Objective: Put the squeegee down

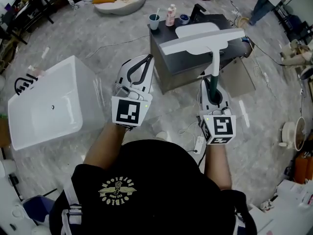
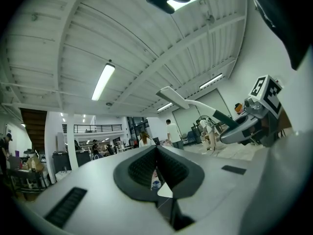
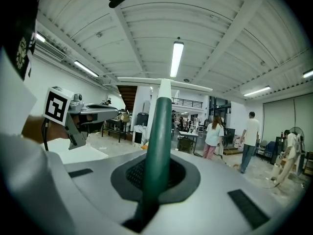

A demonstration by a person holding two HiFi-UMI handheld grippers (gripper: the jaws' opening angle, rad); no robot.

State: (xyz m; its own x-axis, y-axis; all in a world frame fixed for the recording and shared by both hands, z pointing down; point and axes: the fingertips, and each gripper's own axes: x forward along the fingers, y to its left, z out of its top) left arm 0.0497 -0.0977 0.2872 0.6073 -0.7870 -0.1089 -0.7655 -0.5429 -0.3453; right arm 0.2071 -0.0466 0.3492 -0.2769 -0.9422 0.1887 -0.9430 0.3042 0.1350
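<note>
1. As a person stands before a dark bench [image 1: 183,62], the right gripper [image 1: 212,84] has its fingers [image 3: 188,177] clenched on the green handle of the squeegee [image 1: 203,42].
2. The squeegee reaches forward from that grip, with its white blade set crosswise at the far end. In the head view the blade overlaps the bench top, on the near side of a white basin [image 1: 195,29]. Whether it touches the bench cannot be told.
3. The left gripper [image 1: 145,62] is level with the right one and near it, apart from the squeegee. Its fingers [image 2: 139,168] are pressed together at the tips with nothing between them.
4. A cup [image 1: 154,21], a bottle [image 1: 170,14] and a black tap [image 1: 197,11] stand along the bench's far edge.
5. A white tub [image 1: 49,106] sits on the grey floor [image 1: 122,38] to the left, apart from the bench.
6. Both gripper views show a white ribbed ceiling with strip lights, and people on foot in the hall beyond.
</note>
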